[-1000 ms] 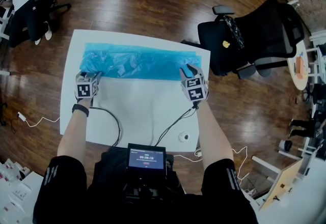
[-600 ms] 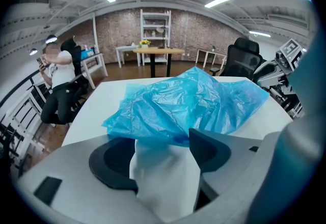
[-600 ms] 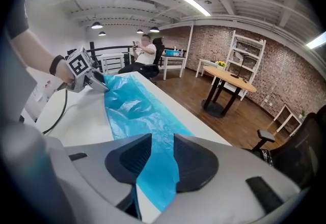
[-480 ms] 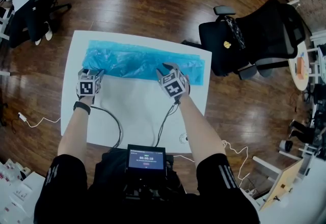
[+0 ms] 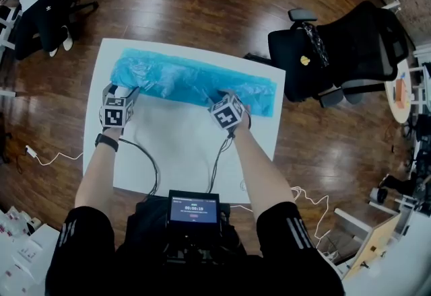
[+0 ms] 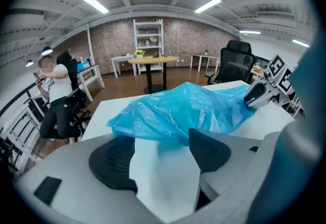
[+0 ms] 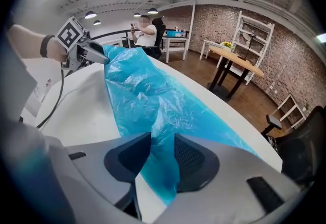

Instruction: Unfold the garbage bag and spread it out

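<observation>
Right gripper slid inward, tilted down, jaws opening astride bag, left gripper jaws apart

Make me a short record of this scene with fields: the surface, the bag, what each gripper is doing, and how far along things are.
Surface: white table
Item: blue garbage bag, crumpled, lying as a long strip along the table's far side
Left gripper: jaws apart, at the bag's left end, the bag's edge at their tips
Right gripper: jaws apart and just been opening, bag film between them, right of the bag's middle
Progress: bag is a narrow strip, not yet spread out
Nearby: black office chair to the table's right
</observation>
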`<action>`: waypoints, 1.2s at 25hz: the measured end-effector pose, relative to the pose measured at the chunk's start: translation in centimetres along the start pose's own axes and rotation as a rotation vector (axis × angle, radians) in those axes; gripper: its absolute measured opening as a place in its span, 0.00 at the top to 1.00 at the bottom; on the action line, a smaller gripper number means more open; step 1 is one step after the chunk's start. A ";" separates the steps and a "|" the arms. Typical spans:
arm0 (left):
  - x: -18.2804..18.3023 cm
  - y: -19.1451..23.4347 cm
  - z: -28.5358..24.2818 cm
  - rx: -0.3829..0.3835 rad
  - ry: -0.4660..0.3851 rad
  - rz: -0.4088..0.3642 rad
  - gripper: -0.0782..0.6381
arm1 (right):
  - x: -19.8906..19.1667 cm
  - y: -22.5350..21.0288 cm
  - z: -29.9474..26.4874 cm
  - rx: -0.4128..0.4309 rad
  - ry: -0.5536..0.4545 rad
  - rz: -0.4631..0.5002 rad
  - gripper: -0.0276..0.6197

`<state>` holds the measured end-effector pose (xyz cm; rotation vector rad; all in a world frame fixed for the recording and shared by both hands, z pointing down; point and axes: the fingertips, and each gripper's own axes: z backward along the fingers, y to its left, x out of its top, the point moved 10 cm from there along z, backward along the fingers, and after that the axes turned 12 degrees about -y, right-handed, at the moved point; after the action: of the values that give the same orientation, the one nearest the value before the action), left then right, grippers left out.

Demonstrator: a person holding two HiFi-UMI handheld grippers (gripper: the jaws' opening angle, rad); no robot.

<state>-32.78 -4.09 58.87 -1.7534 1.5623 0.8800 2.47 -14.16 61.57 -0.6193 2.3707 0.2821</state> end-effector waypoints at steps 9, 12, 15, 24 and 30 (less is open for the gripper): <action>0.6 1.2 1.0 0.008 -0.013 0.011 0.38 | -0.1 -0.2 -0.1 0.003 0.004 -0.037 0.68; 0.6 2.0 1.5 0.030 -0.016 0.021 0.38 | 0.3 -0.3 0.2 -0.009 -0.002 -0.024 0.68; 0.8 2.9 2.3 0.050 -0.022 0.022 0.38 | 0.2 -0.3 0.1 -0.007 0.003 -0.028 0.68; 3.4 2.4 3.0 0.031 -0.072 -0.008 0.38 | 0.5 -0.1 -0.1 -0.010 -0.006 -0.030 0.68; 4.6 -1.2 -0.5 -0.078 -0.057 -0.004 0.38 | 0.7 0.1 -0.1 -0.004 -0.009 -0.043 0.68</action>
<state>-31.16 -7.05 55.47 -1.7695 1.5057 0.9925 1.89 -14.34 61.21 -0.6683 2.3462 0.2699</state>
